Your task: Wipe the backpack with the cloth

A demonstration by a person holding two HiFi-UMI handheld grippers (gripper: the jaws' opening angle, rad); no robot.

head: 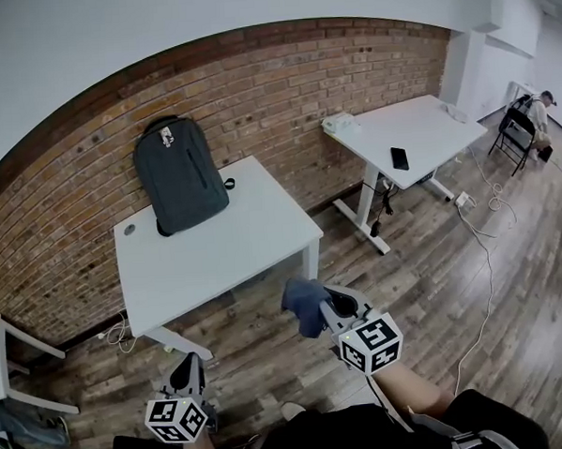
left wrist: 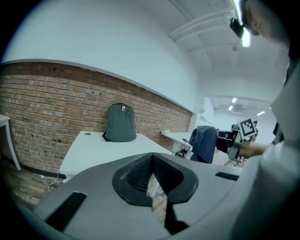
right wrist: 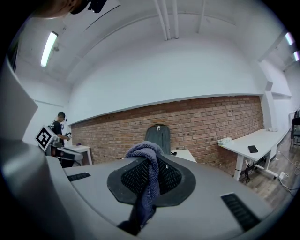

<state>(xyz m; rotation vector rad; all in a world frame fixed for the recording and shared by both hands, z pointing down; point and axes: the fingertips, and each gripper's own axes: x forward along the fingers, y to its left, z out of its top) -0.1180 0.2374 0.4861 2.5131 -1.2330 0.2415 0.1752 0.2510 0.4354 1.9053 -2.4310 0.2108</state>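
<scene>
A dark grey backpack (head: 180, 174) stands upright against the brick wall at the back of a white table (head: 217, 255). It also shows in the left gripper view as the backpack (left wrist: 121, 123), and past the jaws of the right gripper as the backpack (right wrist: 158, 136). My right gripper (head: 328, 306) is held over the floor in front of the table, shut on a blue cloth (head: 306, 304) that droops from its jaws; the cloth (right wrist: 149, 180) fills the gap between the pads. My left gripper (head: 187, 372) hangs lower left, well short of the table, shut with nothing in it (left wrist: 152, 177).
A second white table (head: 435, 117) at the right carries a black phone (head: 400, 157) and a white bundle (head: 341, 124). Cables (head: 489, 255) trail over the wooden floor. A white chair (head: 16, 369) stands far left. A person (head: 541, 111) sits far right.
</scene>
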